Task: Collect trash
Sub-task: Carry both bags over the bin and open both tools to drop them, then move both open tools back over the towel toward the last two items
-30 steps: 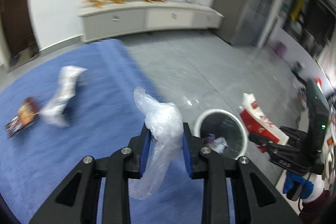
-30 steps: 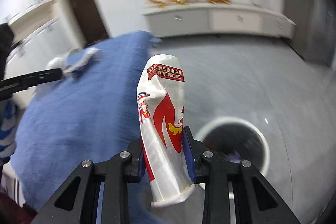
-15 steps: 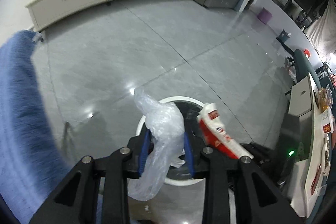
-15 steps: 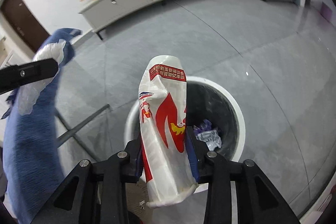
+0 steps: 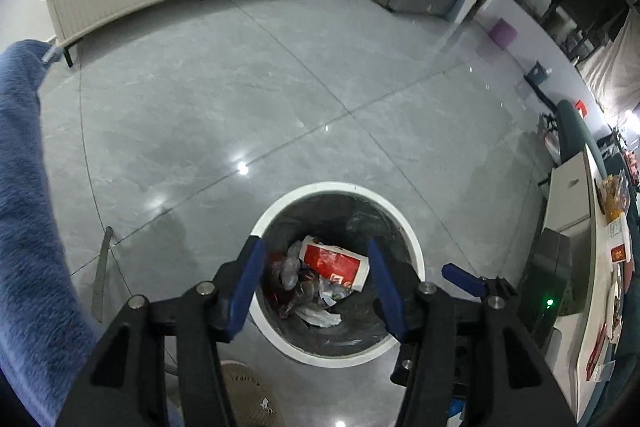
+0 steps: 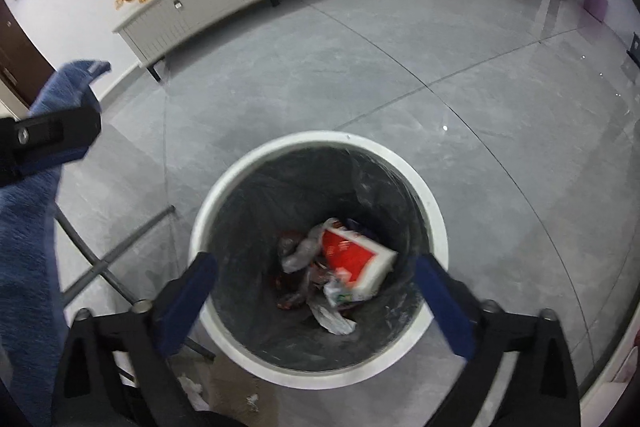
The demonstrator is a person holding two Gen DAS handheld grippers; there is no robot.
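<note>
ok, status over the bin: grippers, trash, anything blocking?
Left gripper and right gripper opening, nothing between jaws. Red-and-white wrapper and clear bag lie in the bin. Nothing blocking.

floor (image 5: pixel 320 87): glossy tile | bin (image 6: pixel 434 215): smooth white plastic rim | cloth (image 5: pixel 24 227): fuzzy blue fabric

bin (image 6: pixel 438 227): white rim | wrapper (image 6: pixel 352 255): red-white | cloth (image 5: pixel 24 187): blue
</note>
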